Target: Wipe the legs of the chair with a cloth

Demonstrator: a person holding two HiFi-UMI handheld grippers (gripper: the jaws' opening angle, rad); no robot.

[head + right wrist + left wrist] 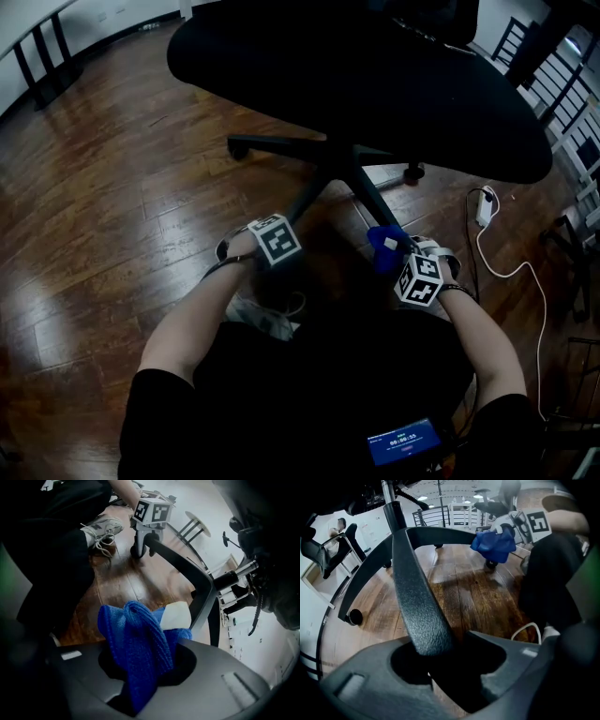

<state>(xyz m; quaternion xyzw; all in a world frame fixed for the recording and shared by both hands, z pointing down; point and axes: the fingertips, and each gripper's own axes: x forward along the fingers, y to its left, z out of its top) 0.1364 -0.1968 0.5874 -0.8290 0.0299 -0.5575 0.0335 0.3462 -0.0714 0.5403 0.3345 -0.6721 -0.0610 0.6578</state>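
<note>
Nothing here can be read as a clear word or brand. The only print is on a small blue screen (pixel 403 441) at the person's waist, behind both claws and nearer the right gripper (pixel 145 677). It shows a row of pale digits like a clock reading, too small to make out. The marker cube (pixel 275 239) on the left gripper (pixel 450 667) and the one on the right gripper (pixel 419 279) carry black-and-white square patterns, not letters. The white tag (pixel 176 616) on the blue cloth (pixel 136 644), just beyond the right gripper's jaws, looks blank.
</note>
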